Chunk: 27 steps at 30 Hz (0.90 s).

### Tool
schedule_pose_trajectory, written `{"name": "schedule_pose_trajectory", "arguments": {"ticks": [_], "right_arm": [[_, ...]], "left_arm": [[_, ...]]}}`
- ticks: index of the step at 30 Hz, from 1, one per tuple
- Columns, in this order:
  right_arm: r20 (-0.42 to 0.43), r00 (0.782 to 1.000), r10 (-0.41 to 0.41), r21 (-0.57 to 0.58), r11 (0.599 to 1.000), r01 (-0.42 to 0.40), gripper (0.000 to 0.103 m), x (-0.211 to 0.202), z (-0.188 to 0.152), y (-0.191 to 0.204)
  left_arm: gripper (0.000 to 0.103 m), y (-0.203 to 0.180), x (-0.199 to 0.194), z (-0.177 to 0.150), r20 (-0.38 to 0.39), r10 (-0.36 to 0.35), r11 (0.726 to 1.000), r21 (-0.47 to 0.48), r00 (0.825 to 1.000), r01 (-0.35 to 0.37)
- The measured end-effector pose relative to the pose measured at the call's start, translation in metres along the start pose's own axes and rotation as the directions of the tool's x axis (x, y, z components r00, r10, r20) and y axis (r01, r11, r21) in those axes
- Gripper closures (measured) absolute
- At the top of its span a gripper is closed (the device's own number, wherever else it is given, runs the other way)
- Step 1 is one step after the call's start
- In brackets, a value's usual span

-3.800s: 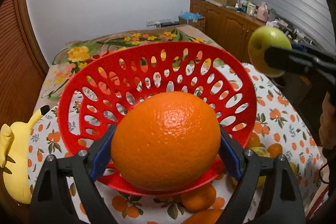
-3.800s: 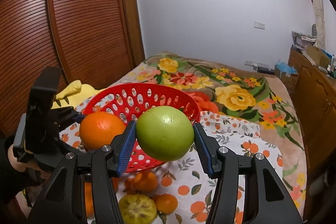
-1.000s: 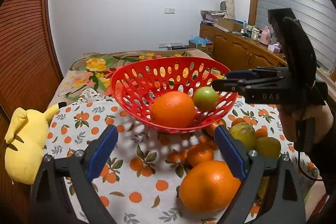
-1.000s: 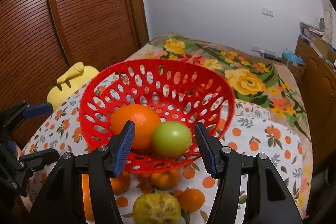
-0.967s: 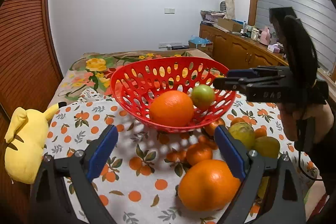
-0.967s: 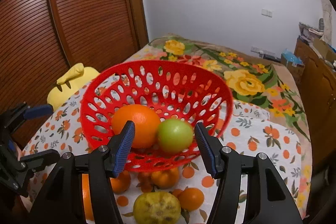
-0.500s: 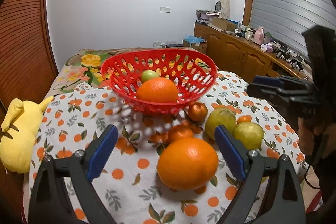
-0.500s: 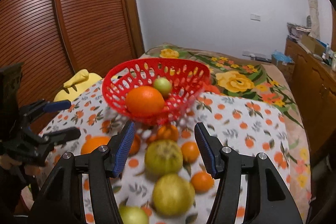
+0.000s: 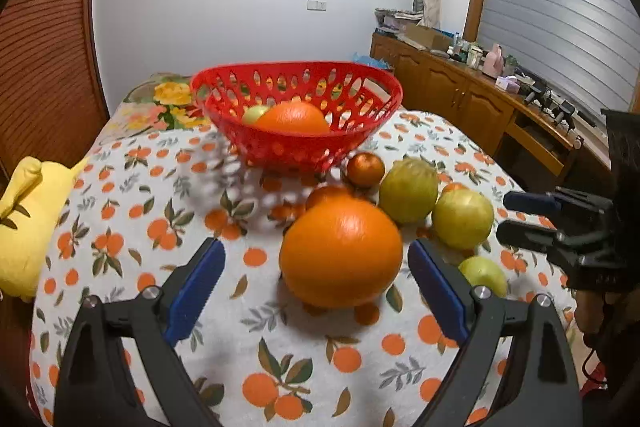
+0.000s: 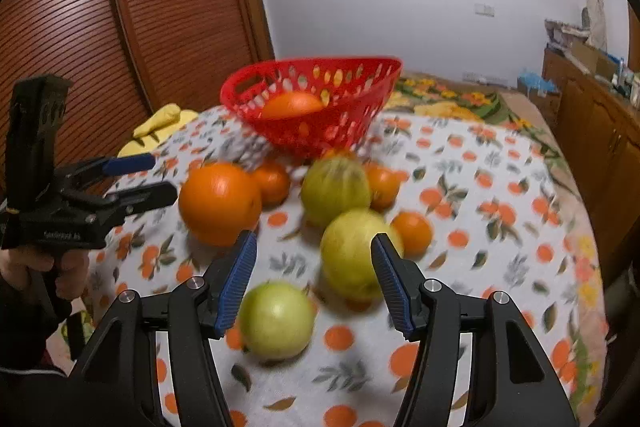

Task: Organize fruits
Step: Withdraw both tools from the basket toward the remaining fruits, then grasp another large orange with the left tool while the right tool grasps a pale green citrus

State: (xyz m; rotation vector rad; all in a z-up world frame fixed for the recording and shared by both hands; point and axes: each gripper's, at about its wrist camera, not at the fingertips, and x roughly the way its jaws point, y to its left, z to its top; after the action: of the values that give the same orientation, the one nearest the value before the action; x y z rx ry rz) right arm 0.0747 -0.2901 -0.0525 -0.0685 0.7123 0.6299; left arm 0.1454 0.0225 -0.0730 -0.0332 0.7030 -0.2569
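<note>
Two wrist fisheyes, both facing the red basket (image 9: pixel 296 115)

The left view looks down from close over the table (image 9: pixel 248 307), left of the basket; the right view from its right. Both share the basket and the loose fruit before it.

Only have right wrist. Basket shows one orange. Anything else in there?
Observer: Yes. Left wrist shows a green fruit in the basket, tucked behind the orange.
Operator: Left gripper holding anything?
Observer: No. The left gripper is open and empty. The big orange sits on the cloth just ahead of its jaws, untouched.
</note>
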Motion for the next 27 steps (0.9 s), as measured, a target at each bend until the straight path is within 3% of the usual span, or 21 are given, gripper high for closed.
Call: {"name": "schedule_pose_trajectory", "arguments": {"ticks": [27], "right_arm": [[-0.119,0.991,0.056,0.020,0.998,-0.054,0.045,0.034,-0.039,0.016]], "left_arm": [[0.010,0.005,0.013,-0.023,-0.048,-0.016,0.999,-0.030,0.999,0.015]]}}
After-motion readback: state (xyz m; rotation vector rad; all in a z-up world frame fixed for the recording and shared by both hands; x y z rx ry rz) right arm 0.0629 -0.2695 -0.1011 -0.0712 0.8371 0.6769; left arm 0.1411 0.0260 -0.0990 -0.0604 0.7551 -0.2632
